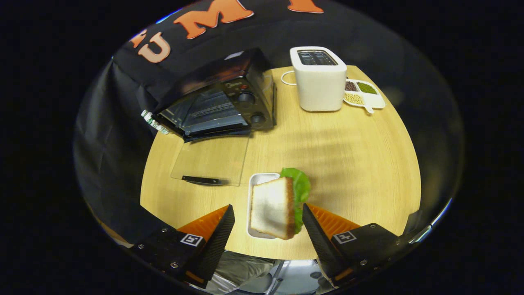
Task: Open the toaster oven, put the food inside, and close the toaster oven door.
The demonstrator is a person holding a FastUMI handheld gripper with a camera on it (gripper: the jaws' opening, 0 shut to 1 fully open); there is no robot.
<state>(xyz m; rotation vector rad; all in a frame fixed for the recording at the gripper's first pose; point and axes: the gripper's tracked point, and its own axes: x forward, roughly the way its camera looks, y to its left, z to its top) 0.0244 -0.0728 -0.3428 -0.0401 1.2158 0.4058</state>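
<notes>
A sandwich (pixel 273 207) of white toast with green lettuce stands on edge over a small white tray (pixel 258 179), between my fingers. My gripper (pixel 268 215) is open: the right finger touches or nearly touches the lettuce side, while a gap shows between the left finger and the bread. Beyond the fingers to the left, the black toaster oven (pixel 229 100) sits at the table's far edge. Its glass door (pixel 211 159) is folded down flat over the table, and the door's black handle (pixel 200 180) points toward me. The wire rack inside shows dimly.
A white slot toaster (pixel 319 80) stands at the far side of the round wooden table (pixel 348 164), its cord looping beside it. A white divided dish (pixel 365 94) of beans and grains lies right of that toaster. Black cloth walls the booth behind.
</notes>
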